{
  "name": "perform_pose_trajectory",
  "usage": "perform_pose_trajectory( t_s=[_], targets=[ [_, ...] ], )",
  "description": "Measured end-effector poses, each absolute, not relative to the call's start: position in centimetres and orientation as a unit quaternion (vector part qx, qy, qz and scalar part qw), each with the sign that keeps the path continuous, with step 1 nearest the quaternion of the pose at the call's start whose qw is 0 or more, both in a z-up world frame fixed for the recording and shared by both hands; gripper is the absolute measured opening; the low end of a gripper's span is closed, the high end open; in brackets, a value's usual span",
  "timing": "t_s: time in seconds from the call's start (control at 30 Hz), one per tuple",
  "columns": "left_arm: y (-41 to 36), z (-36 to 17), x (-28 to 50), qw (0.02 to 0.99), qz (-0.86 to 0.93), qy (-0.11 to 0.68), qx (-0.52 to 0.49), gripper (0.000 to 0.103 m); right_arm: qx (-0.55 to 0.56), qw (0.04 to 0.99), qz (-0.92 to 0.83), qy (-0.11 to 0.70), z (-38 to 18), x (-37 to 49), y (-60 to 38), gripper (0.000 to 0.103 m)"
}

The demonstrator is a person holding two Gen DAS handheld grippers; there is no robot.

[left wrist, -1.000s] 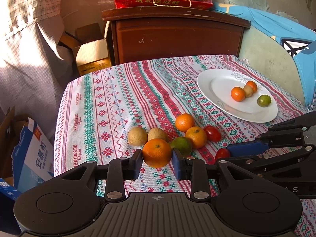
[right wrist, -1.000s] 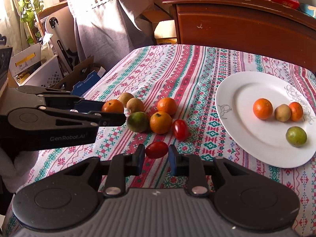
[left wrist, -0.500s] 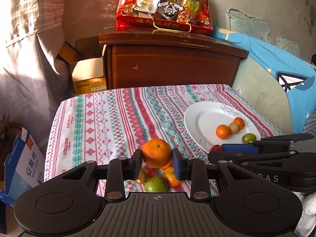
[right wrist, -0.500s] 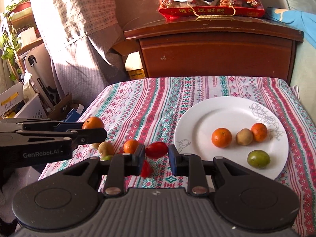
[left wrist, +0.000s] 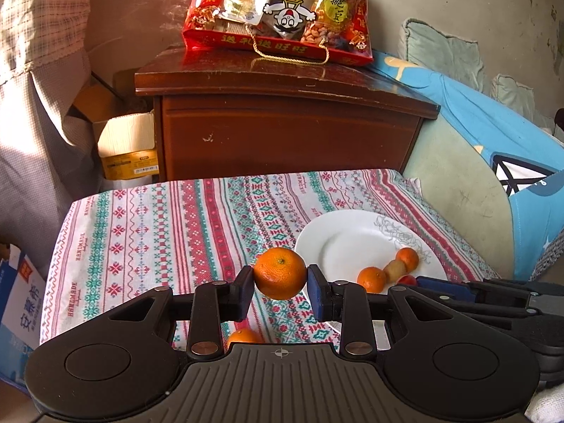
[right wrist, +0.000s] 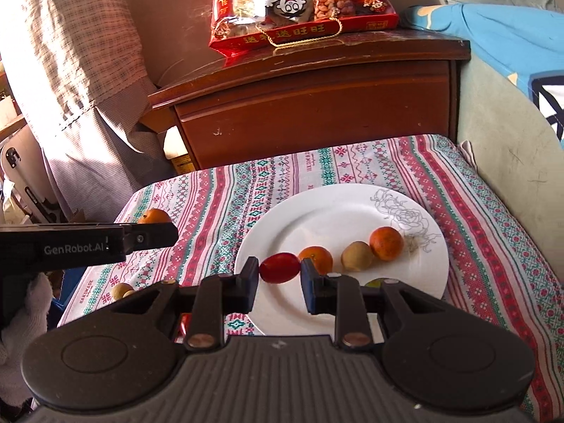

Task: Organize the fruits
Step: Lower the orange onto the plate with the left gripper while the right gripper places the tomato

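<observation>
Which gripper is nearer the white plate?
Right. The right gripper holds a red tomato over the white plate; the left gripper, holding an orange, sits beside its rim.

Both fisheye views look forward and downward along their own fingers, close above the near edge of the table (left wrist: 148,232), facing the wooden cabinet (right wrist: 317,105) beyond its far edge. The right view sits closer over the white plate (right wrist: 338,211). The 2 views share tablecloth, plate (left wrist: 338,243), cabinet (left wrist: 282,134) and snack bag (left wrist: 282,10).
</observation>
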State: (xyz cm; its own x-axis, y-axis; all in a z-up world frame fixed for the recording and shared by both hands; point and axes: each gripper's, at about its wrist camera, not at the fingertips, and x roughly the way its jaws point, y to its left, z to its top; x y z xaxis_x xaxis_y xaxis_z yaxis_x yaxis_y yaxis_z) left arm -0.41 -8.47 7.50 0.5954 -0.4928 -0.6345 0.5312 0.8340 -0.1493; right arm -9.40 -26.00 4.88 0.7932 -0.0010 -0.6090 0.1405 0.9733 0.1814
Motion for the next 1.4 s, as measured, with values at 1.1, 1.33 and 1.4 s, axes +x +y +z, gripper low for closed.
perform_pose_trajectory(
  t_s=[1.1, 1.33, 1.4],
  targets=[
    [-16.1, 4.7, 3.4, 0.865, -0.33, 0.372, 0.062, 0.053, 0.152, 0.924, -0.081, 0.342, 2.9, -8.3, -27.9, 0.034],
    [-14.7, 5.5, 3.6, 0.868, -0.314, 0.382, 0.058, 0.059, 0.134, 0.927, -0.069, 0.345, 3.3, -8.2, -26.7, 0.04],
    [-14.1, 5.6, 3.7, 0.867, -0.31, 0.386, 0.055, 0.059, 0.129, 0.928, -0.064, 0.344, 3.4, -8.3, -26.3, 0.041]
  ],
)
